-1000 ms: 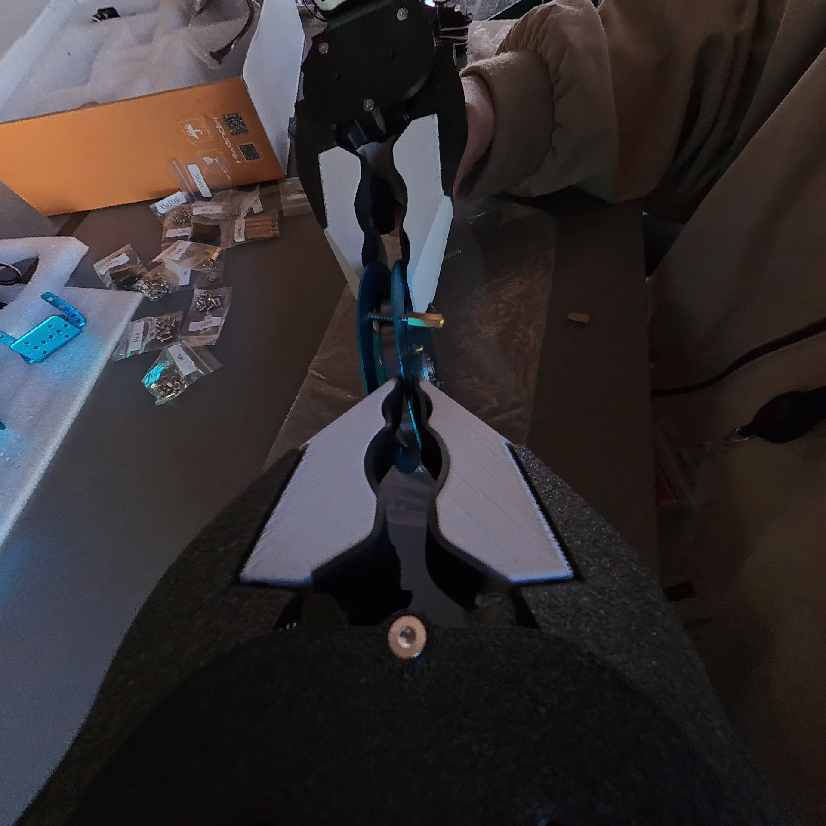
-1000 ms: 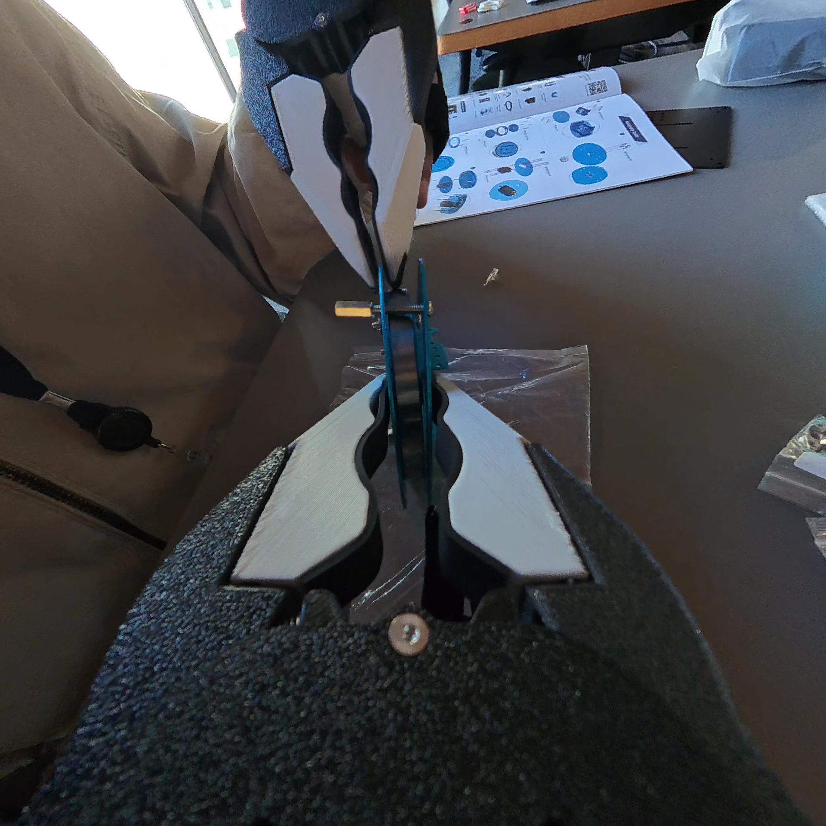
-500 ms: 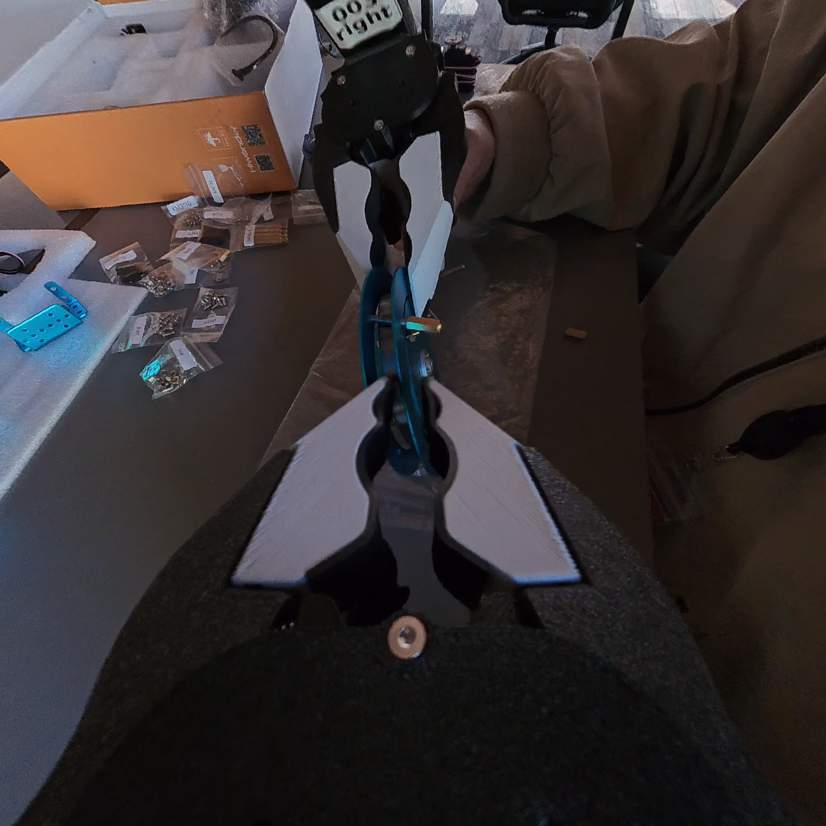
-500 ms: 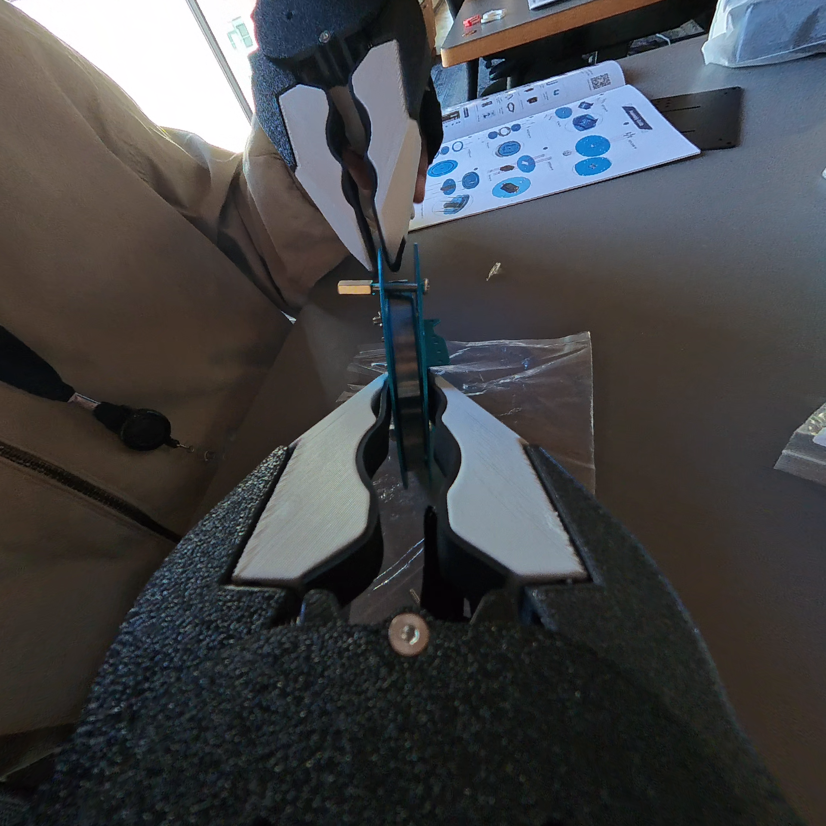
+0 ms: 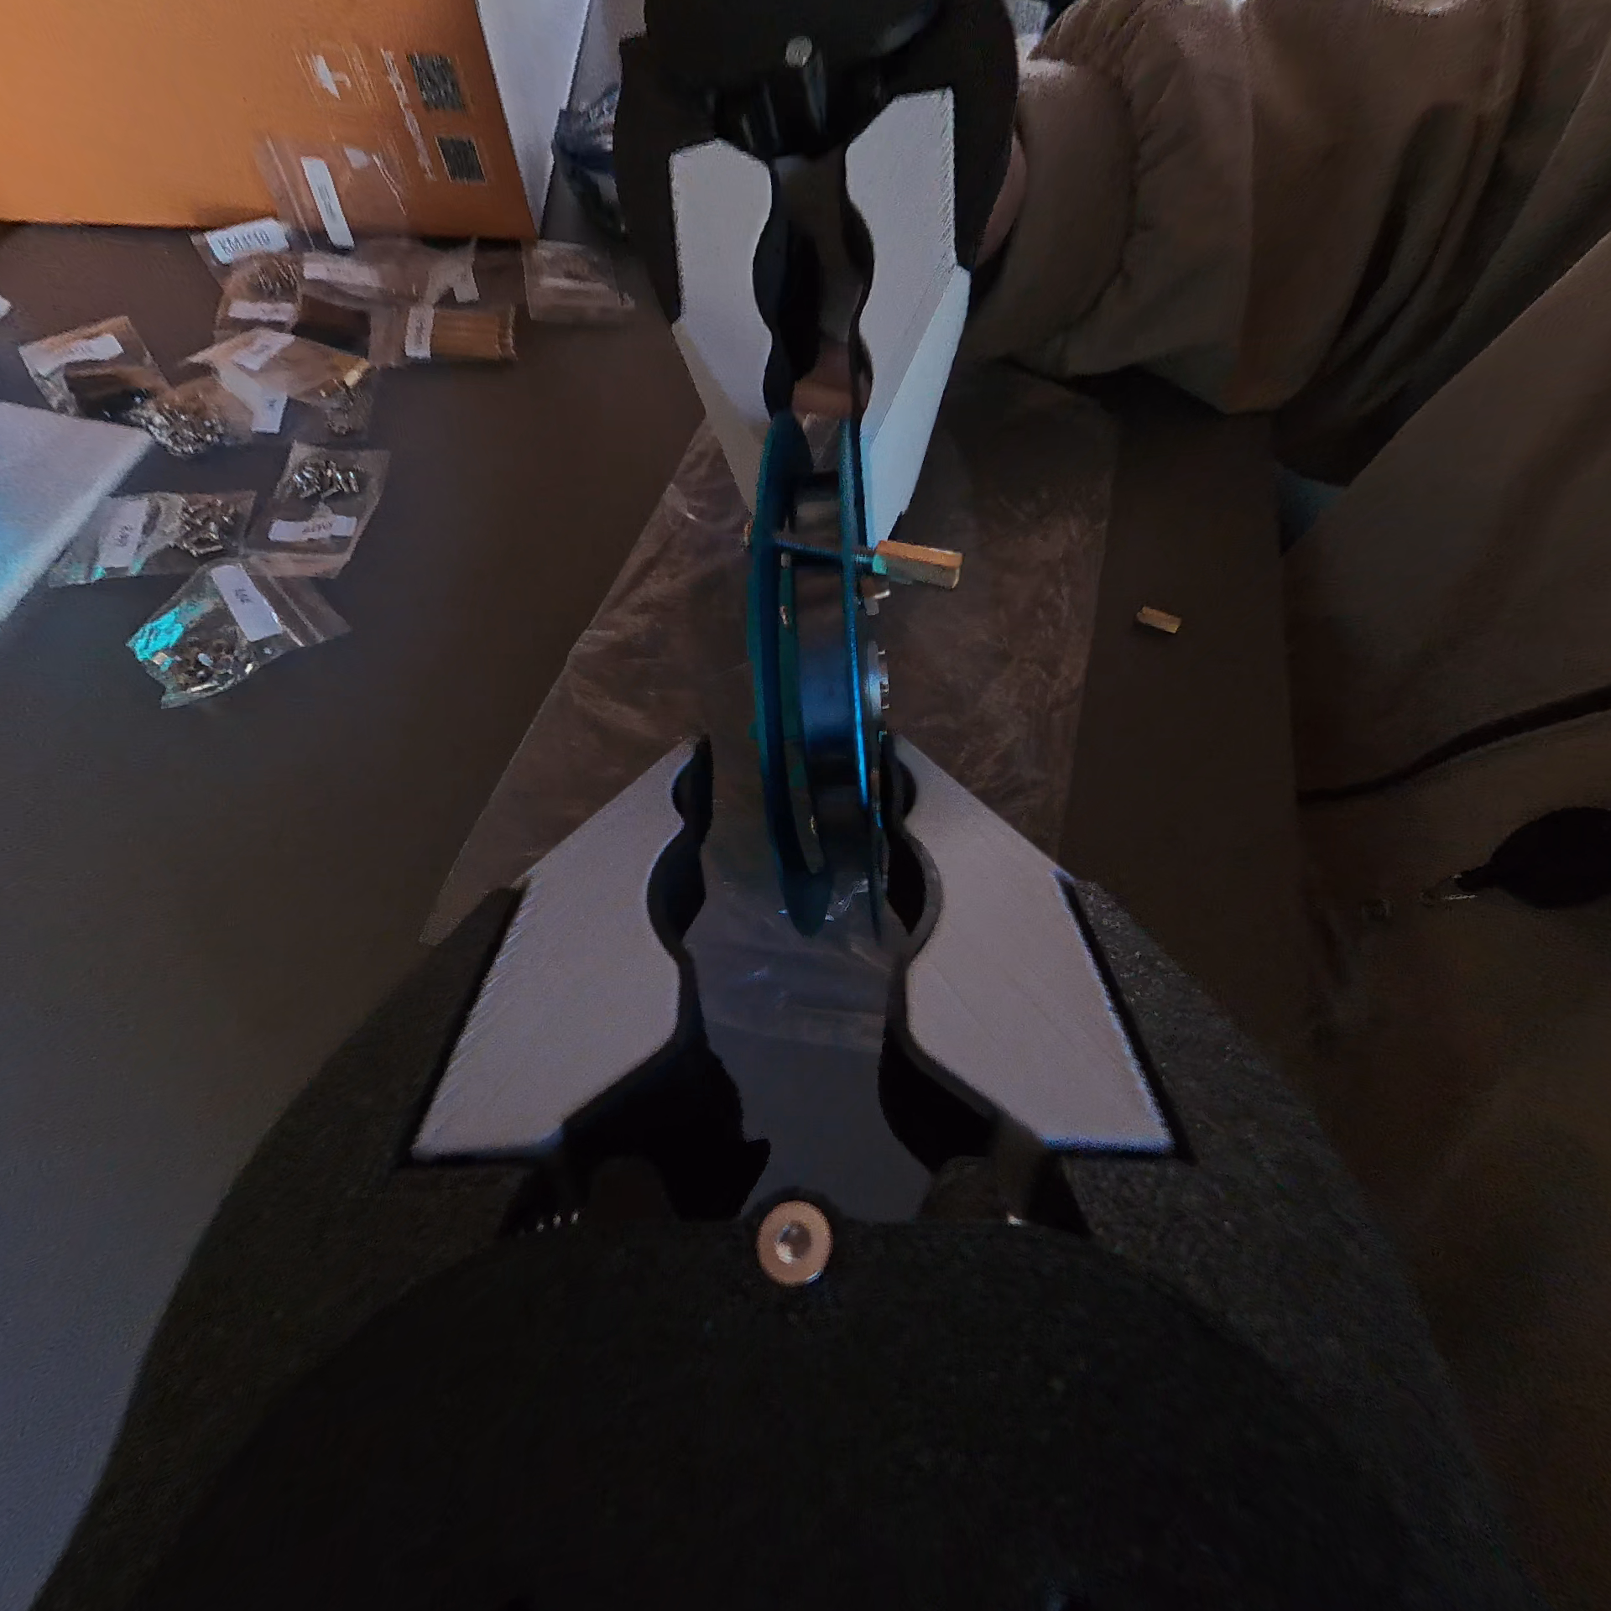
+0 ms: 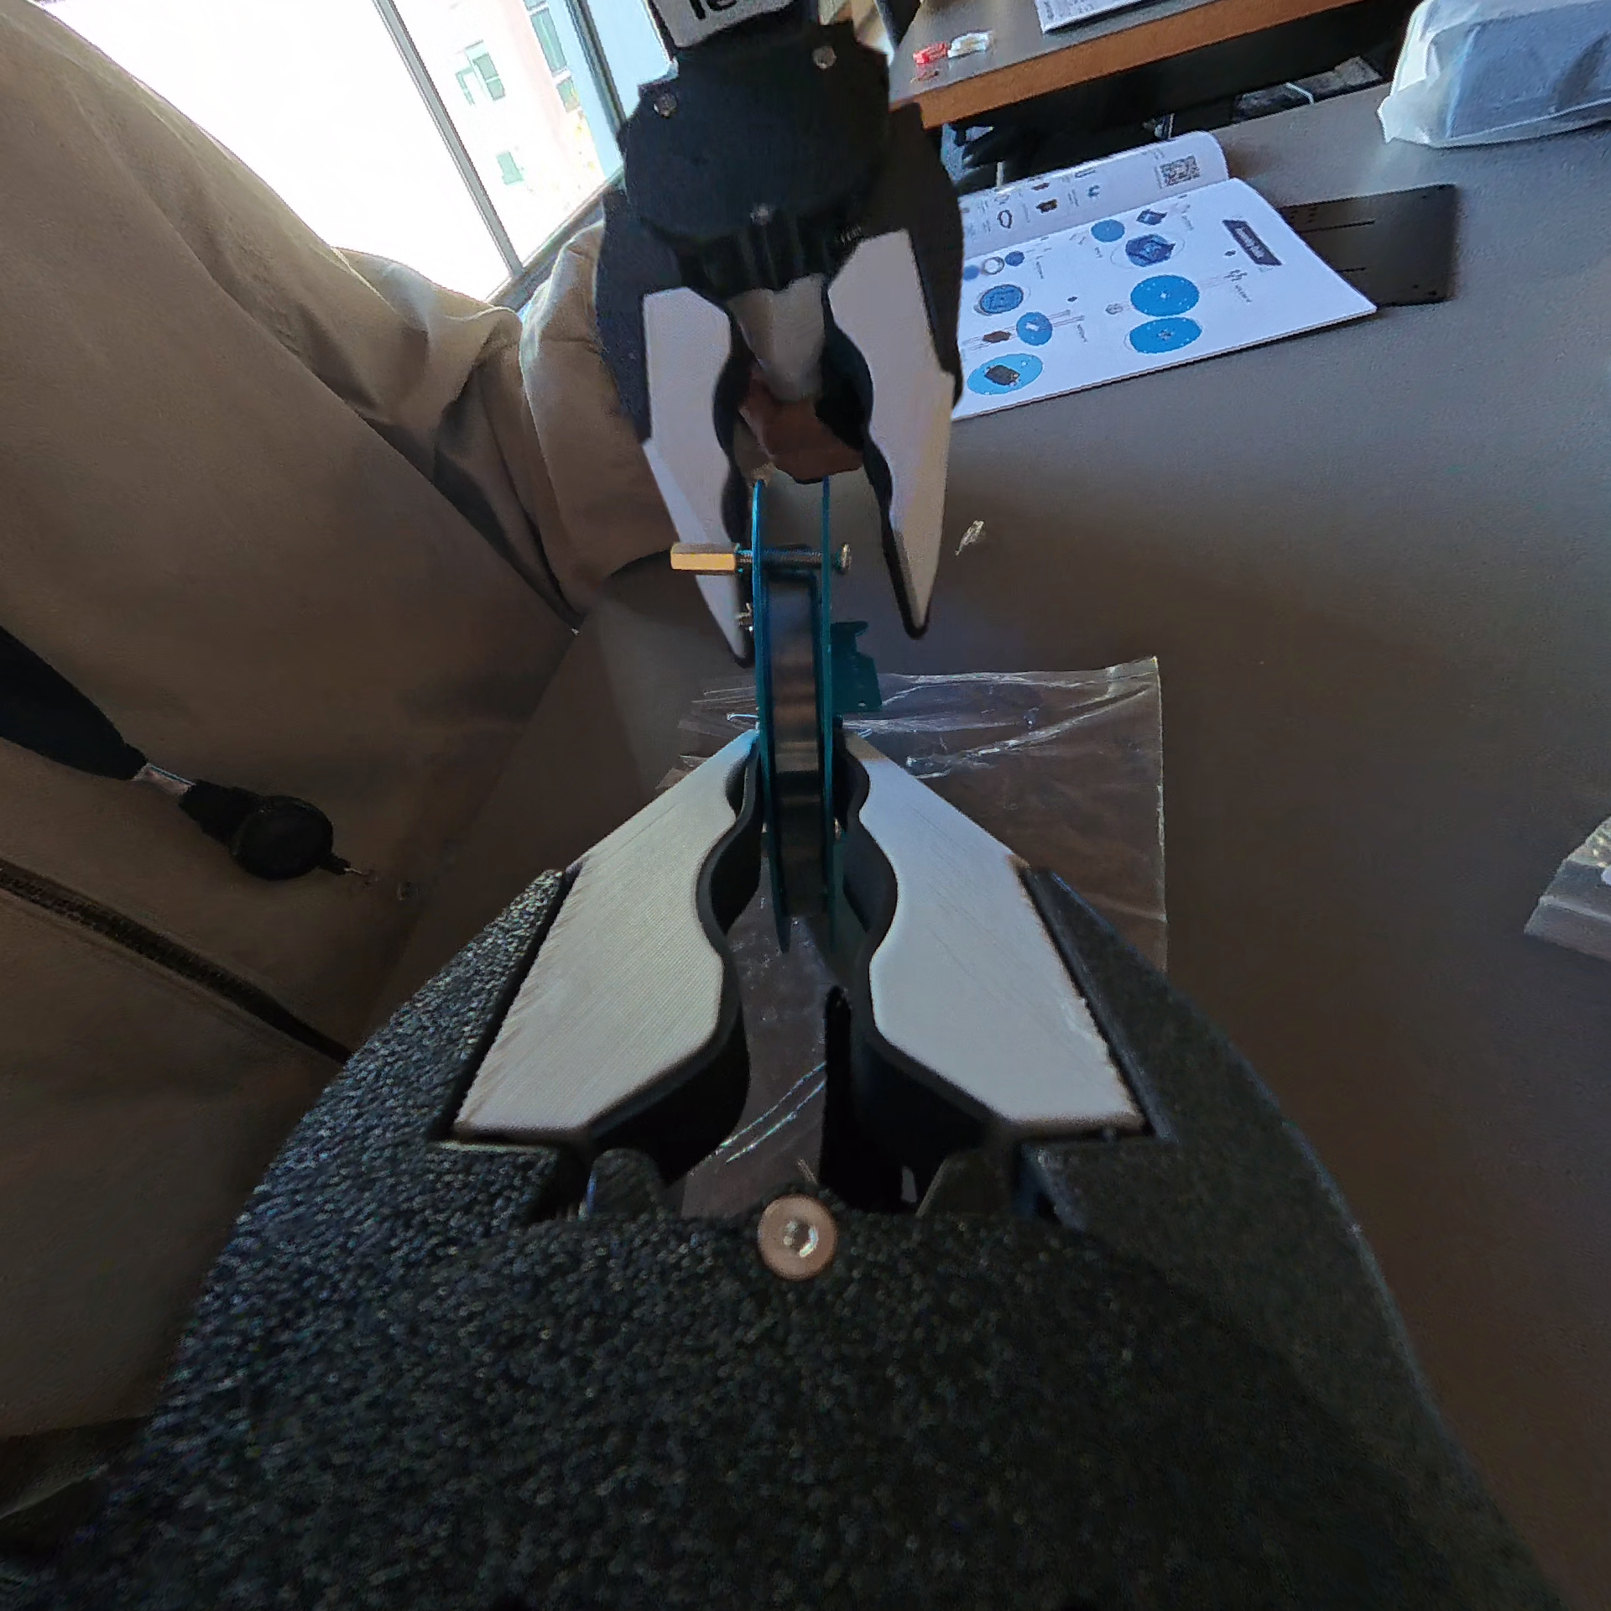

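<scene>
Two grippers meet at a blue two-disc assembly held edge-on above a grey table.

In the left wrist view, small hardware bags (image 5: 235,523) lie at left; the left gripper (image 5: 798,767) is spread, its right finger touching the blue disc assembly (image 5: 806,662). In the right wrist view, the right gripper (image 6: 798,767) pinches it at centre; a clear plastic bag (image 6: 1029,741) lies beneath, and a printed sheet (image 6: 1159,288) lies upper right.

Right tongs (image 6: 798,767) around blue disc assembly (image 6: 793,723), left tongs (image 6: 828,632) parted.

Double-disc metal wheel assembly (image 6: 789,741) stands on edge between the two facing grippers, above a clear plastic bag (image 6: 1029,767) on the table (image 6: 1308,654). Printed instruction sheet (image 6: 1159,288) lies behind, to the right. In the left wrist view, small bags of screws (image 5: 227,514) lie left, before an open cardboard box (image 5: 218,113).
</scene>
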Motion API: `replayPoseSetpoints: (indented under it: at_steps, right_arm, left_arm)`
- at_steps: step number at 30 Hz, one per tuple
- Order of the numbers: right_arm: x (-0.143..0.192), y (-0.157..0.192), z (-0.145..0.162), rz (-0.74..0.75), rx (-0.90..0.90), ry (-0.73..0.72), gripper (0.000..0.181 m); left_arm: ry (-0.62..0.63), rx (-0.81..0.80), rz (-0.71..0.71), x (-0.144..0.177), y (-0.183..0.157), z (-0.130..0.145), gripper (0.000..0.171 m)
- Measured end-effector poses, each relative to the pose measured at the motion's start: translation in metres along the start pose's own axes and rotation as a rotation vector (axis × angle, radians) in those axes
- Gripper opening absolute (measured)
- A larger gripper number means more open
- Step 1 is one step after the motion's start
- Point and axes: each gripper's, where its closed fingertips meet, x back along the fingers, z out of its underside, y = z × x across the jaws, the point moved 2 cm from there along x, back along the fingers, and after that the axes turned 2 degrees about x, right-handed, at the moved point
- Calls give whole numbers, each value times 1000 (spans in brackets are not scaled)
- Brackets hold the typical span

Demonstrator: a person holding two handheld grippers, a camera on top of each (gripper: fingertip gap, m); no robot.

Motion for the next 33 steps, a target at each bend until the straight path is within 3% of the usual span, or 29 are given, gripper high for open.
replayPoseSetpoints:
  at_steps: [4, 17, 21, 24, 28, 33]
  right_arm:
    - [1, 0, 0, 14, 14, 12, 14]
    - [-4, 3, -3, 45, 51, 45, 13]
    - [11, 0, -15, 78, 38, 4, 15]
    - [28, -3, -29, 211, 52, 28, 25]
    - [26, 26, -41, 399, 58, 119, 39]
    - [-4, 37, -42, 747, 86, -14, 42]
  left_arm:
    - [22, 11, 51, -2, -6, 0, 16]
    - [20, 32, 78, 13, -6, 0, 15]
    - [-23, 79, 48, 13, -5, 0, 15]
    - [-52, 160, -32, 14, -5, 2, 15]
    - [-122, 300, -178, 13, -6, 1, 15]
    - [-168, 356, -324, 11, -14, -1, 14]
